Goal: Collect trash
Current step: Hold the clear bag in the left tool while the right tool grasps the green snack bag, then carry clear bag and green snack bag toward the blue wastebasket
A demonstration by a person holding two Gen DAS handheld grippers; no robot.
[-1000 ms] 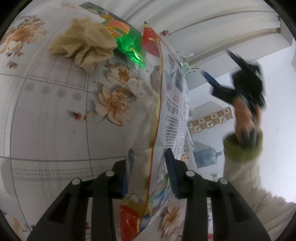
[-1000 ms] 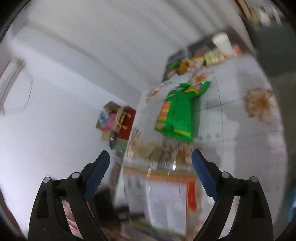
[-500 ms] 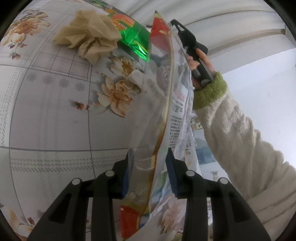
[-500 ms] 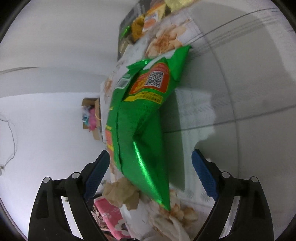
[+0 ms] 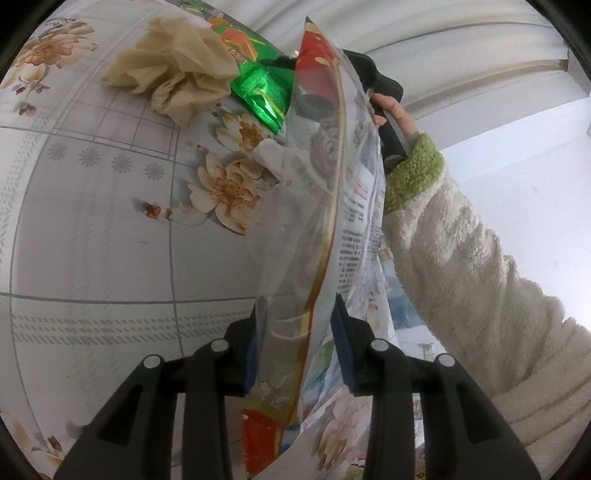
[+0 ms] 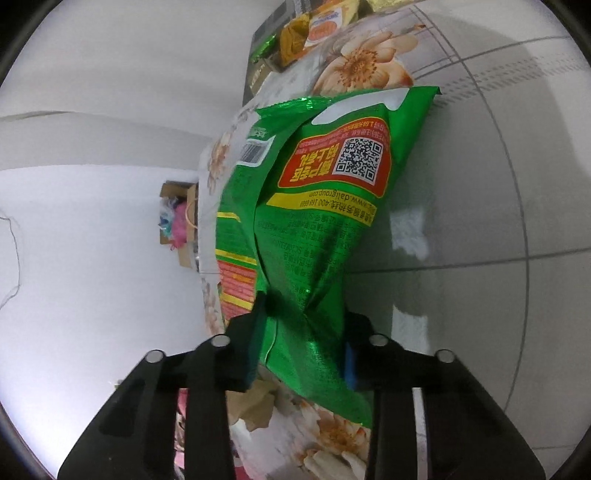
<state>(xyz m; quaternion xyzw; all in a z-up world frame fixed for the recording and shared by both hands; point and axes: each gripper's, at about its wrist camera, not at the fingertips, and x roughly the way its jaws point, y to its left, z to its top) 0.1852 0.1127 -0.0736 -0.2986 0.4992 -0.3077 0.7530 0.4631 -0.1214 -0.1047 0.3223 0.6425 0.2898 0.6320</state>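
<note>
My left gripper [image 5: 299, 332] is shut on the lower edge of a clear printed plastic bag [image 5: 325, 206], which stands upright above the floral table [image 5: 92, 240]. A green snack bag [image 6: 317, 221] lies on the table beyond it. My right gripper [image 6: 301, 332] has that bag's near end between its jaws; they are closing and the foil is pinched and creased between the pads. In the left wrist view only a corner of the green bag [image 5: 258, 92] shows, and the right gripper's fingers are hidden behind the clear bag. A crumpled brown paper [image 5: 177, 74] lies next to the green bag.
A person's hand [image 5: 399, 114] and fuzzy cream sleeve [image 5: 461, 258] reach in from the right. Small brown crumbs [image 5: 151, 210] lie on the tablecloth. Several snack packets [image 6: 317, 26] sit at the table's far end. A cardboard box [image 6: 181, 221] stands on the floor.
The right gripper swung down over the table to the green snack bag and its jaws went from wide open to pinching the bag's end. The left gripper stayed put with the clear bag.
</note>
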